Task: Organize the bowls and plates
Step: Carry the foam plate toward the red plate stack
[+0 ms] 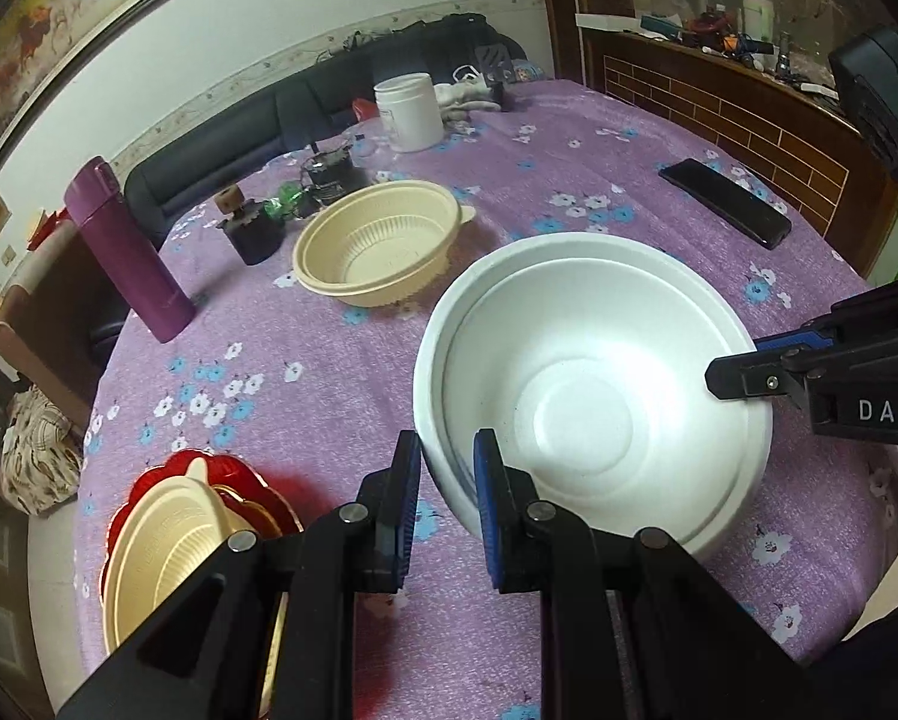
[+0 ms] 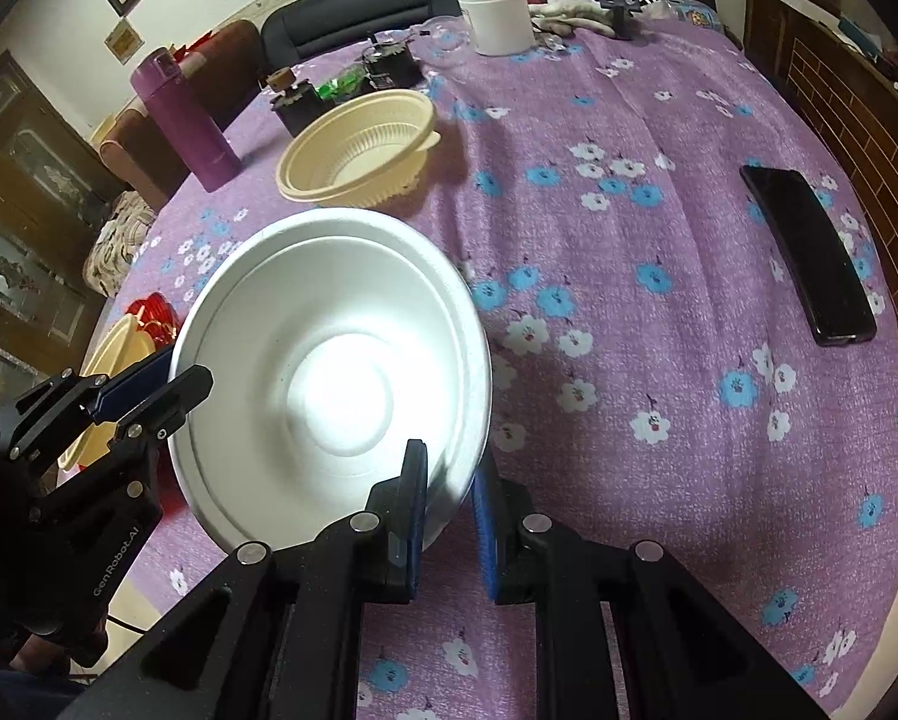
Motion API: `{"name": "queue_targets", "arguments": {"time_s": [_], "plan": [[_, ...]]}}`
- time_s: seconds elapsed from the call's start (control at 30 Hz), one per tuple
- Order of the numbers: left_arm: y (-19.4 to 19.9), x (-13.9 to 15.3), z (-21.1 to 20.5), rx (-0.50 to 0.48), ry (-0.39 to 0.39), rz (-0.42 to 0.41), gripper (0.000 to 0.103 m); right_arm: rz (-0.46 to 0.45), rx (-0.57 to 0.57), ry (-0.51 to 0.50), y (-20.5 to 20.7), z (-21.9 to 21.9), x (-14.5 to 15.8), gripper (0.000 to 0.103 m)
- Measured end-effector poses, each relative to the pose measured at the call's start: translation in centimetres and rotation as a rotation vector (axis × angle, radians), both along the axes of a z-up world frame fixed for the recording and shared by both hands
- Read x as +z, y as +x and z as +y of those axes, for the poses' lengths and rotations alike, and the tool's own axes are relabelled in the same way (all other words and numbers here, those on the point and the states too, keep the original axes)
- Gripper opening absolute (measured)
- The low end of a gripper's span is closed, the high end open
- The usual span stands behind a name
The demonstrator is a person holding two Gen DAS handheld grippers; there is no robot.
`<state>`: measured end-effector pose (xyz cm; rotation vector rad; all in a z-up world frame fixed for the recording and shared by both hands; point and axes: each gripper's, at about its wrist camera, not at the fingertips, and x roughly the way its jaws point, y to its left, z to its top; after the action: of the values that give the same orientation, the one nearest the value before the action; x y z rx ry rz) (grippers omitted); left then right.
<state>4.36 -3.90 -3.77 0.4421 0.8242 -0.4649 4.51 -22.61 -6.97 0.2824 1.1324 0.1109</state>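
Left wrist view: left gripper (image 1: 447, 468) & right gripper (image 2: 450, 480) both pinch white foam bowl (image 1: 592, 384) rim; lift level, light squeeze, nest w/ beige bowl (image 1: 383, 240).

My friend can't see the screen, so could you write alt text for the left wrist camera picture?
Two handheld grippers grip a white foam bowl by opposite rims, the left gripper near the camera and the right gripper from the right side, above a purple flowered tablecloth. Behind it sits a cream plastic bowl; another cream bowl rests on a red plate lower left.
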Motion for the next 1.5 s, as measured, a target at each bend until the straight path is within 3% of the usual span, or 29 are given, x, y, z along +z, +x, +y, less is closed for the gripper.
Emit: {"name": "queue_targets", "arguments": {"time_s": [0.7,1.13,1.5], "plan": [[0.5,3.7,5.6,0.118,-0.058,-0.084,0.018,-0.029,0.102,0.053,2.1,4.6,4.1,0.016],[1.0,6.8,13.8,0.315,-0.118,-0.098,0.018,-0.016,0.254,0.171,4.9,11.7,7.6,0.016],[1.0,5.7,20.7,0.474,-0.106,-0.057,0.018,0.049,0.379,0.210,6.3,19.2,6.5,0.016]]}}
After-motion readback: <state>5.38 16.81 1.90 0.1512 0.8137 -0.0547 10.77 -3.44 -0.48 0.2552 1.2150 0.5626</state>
